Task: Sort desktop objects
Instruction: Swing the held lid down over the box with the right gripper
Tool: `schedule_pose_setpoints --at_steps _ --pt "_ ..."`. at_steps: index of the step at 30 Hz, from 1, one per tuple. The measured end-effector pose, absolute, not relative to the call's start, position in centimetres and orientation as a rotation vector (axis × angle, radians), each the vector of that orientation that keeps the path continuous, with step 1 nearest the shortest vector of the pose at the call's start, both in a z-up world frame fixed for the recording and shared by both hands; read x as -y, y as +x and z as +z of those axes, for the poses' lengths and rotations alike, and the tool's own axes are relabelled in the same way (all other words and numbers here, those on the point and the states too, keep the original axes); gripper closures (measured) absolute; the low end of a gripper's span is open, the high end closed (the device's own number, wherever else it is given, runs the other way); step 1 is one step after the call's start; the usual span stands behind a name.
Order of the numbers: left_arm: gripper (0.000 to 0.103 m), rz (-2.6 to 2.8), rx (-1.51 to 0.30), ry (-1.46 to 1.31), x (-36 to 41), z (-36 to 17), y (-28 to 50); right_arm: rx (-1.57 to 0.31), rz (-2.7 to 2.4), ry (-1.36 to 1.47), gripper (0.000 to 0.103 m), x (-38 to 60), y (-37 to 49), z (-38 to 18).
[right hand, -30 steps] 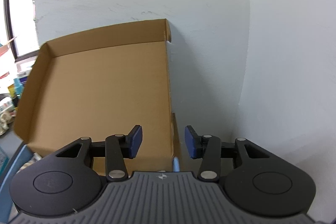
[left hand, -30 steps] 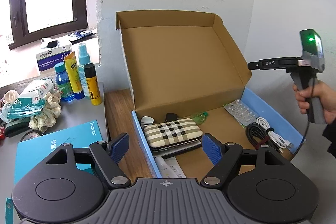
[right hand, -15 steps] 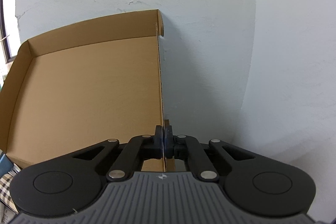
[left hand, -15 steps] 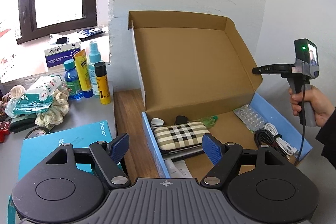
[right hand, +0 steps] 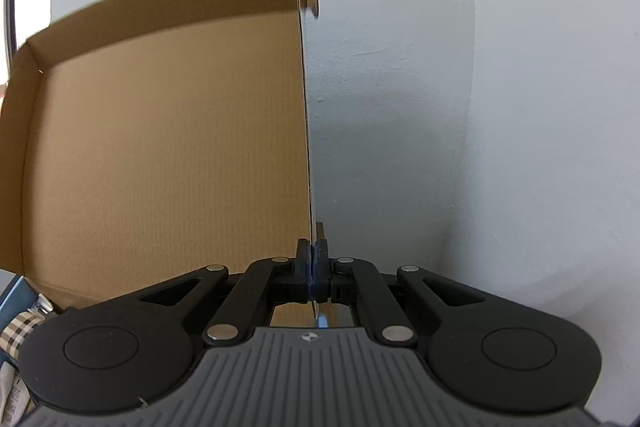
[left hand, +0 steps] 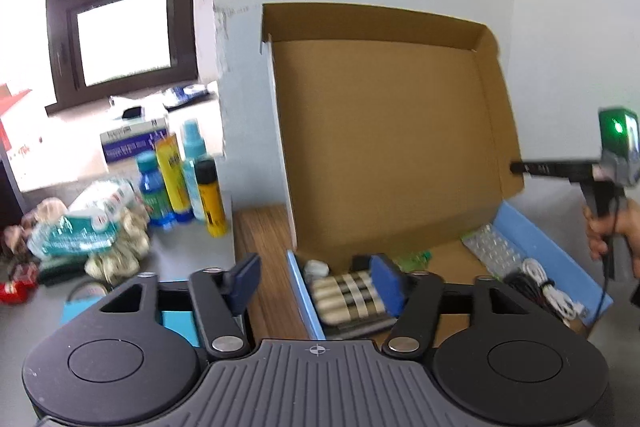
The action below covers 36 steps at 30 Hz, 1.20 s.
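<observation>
A blue cardboard box (left hand: 536, 231) stands open with its brown lid (left hand: 384, 131) raised and leaning forward. Inside lie a plaid case (left hand: 348, 297), a pill blister pack (left hand: 490, 245) and coiled cables (left hand: 540, 283). My right gripper (right hand: 311, 263) is shut on the lid's right side flap (right hand: 306, 107); in the left wrist view it (left hand: 516, 167) pinches that flap at the right. My left gripper (left hand: 316, 279) is open and empty, hovering in front of the box's left wall.
Bottles (left hand: 188, 179) stand left of the box by the wall. A pile of wipes and cloth (left hand: 88, 235) lies further left. A teal box (left hand: 176, 323) lies under my left gripper. A window (left hand: 120, 35) is at the back left.
My right gripper closed on the lid's side flap and has pulled the lid forward over the box. My left gripper has drawn back and lower, staying open.
</observation>
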<state>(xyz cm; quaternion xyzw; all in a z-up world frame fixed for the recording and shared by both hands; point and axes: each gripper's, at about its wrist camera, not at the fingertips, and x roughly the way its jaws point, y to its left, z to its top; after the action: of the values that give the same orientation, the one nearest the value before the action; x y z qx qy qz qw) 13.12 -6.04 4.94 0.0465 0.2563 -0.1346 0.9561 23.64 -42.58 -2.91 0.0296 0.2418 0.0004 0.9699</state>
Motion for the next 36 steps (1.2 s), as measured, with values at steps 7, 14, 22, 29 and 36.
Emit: schedule_pose_setpoints --at_steps 7,14,22,29,36 --pt "0.058 -0.243 -0.436 0.089 6.1 6.9 13.3 -0.490 0.006 0.071 0.101 42.5 22.0 -3.4" --pt "0.058 -0.222 -0.387 0.059 6.1 8.5 13.6 -0.501 0.004 0.082 0.101 42.2 20.4 -4.4" --pt "0.086 -0.249 -0.345 0.068 6.9 9.5 12.3 -0.527 0.005 0.103 0.101 42.0 19.2 -5.7" --pt "0.091 -0.277 -0.348 0.059 6.6 9.6 11.3 -0.539 0.013 0.111 0.099 41.8 18.2 -6.0" --pt "0.091 -0.292 -0.372 0.056 6.4 8.8 10.5 -0.564 0.031 0.082 0.099 41.2 14.2 -5.5"
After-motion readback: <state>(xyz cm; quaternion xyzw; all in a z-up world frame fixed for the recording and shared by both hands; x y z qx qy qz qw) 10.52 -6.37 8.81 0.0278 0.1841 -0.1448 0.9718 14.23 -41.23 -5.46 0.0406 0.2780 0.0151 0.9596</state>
